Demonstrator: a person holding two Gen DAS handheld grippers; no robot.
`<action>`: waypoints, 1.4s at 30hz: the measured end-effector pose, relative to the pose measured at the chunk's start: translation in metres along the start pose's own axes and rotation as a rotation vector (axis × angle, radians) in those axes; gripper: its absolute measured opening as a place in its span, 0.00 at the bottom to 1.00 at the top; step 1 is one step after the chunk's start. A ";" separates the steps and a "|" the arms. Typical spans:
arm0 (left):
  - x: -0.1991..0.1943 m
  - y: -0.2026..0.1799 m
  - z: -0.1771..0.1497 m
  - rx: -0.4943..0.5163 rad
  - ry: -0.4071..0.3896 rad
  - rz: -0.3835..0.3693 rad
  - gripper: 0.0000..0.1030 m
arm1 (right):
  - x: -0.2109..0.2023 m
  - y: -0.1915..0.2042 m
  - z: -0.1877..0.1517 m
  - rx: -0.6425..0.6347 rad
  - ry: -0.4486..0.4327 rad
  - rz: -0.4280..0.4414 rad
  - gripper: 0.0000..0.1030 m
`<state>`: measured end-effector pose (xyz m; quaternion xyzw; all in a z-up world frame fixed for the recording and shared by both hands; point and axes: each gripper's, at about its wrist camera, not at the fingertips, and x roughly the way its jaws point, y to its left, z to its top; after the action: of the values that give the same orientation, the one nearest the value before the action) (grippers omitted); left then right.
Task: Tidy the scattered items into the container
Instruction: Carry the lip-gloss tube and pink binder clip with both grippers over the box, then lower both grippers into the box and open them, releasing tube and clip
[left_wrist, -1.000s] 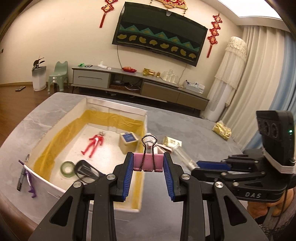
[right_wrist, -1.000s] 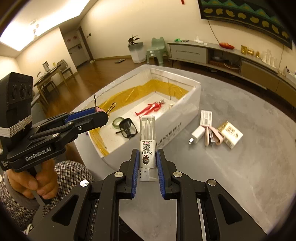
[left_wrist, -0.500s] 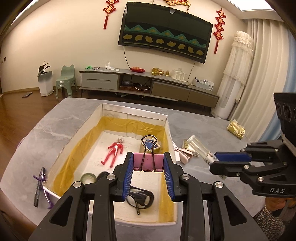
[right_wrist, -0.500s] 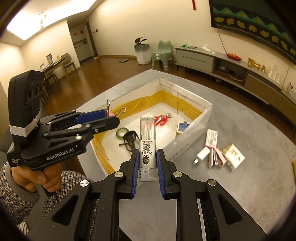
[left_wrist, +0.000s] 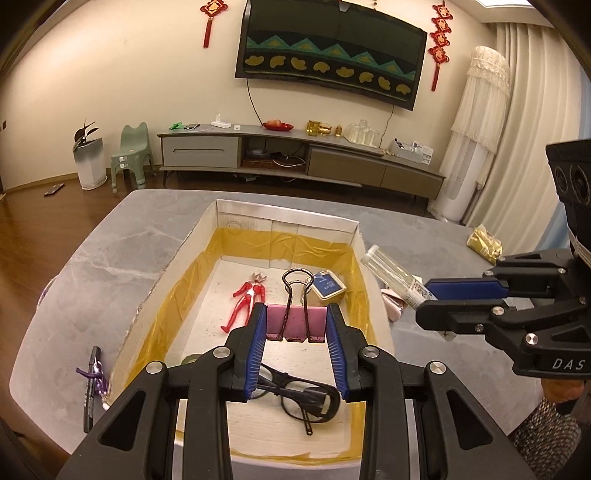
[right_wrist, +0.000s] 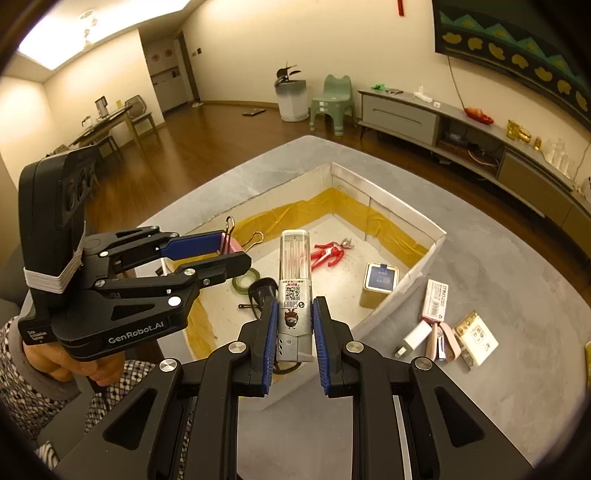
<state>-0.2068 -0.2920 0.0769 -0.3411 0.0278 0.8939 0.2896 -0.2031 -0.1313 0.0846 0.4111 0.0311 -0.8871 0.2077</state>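
Observation:
My left gripper (left_wrist: 296, 325) is shut on a pink binder clip (left_wrist: 296, 320) and hangs over the white box (left_wrist: 288, 223) with yellow tape lining. My right gripper (right_wrist: 294, 325) is shut on a clear plastic tube (right_wrist: 294, 266) with a printed label, held above the box's near wall. Inside the box lie a red toy figure (left_wrist: 245, 301), a blue-lidded tin (left_wrist: 327, 287), black glasses (left_wrist: 299, 391) and a green tape roll (right_wrist: 244, 284). In the left wrist view the right gripper (left_wrist: 463, 295) shows to the right with the tube (left_wrist: 393, 275).
On the grey table (right_wrist: 498, 266) right of the box lie a white charger (right_wrist: 415, 338), a labelled packet (right_wrist: 437, 298), a pink item (right_wrist: 443, 341) and a small cream box (right_wrist: 476, 339). A dark pen with purple ribbon (left_wrist: 90, 384) lies left of the box. A gold packet (left_wrist: 484, 245) sits far right.
Both grippers have moved over the box with their loads still held; the left one now hangs above the box's inside, and the box looks nearer and more centred.

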 end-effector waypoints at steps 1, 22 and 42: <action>0.001 0.001 0.001 0.006 0.002 0.005 0.32 | 0.002 0.000 0.002 0.001 0.003 0.001 0.20; 0.041 0.040 0.021 0.048 0.147 0.049 0.32 | 0.072 -0.020 0.031 0.036 0.121 -0.009 0.20; 0.112 0.060 0.044 0.028 0.382 0.085 0.32 | 0.139 -0.053 0.057 0.108 0.277 -0.003 0.20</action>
<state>-0.3329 -0.2752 0.0318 -0.4988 0.1089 0.8239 0.2459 -0.3446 -0.1437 0.0133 0.5399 0.0124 -0.8226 0.1779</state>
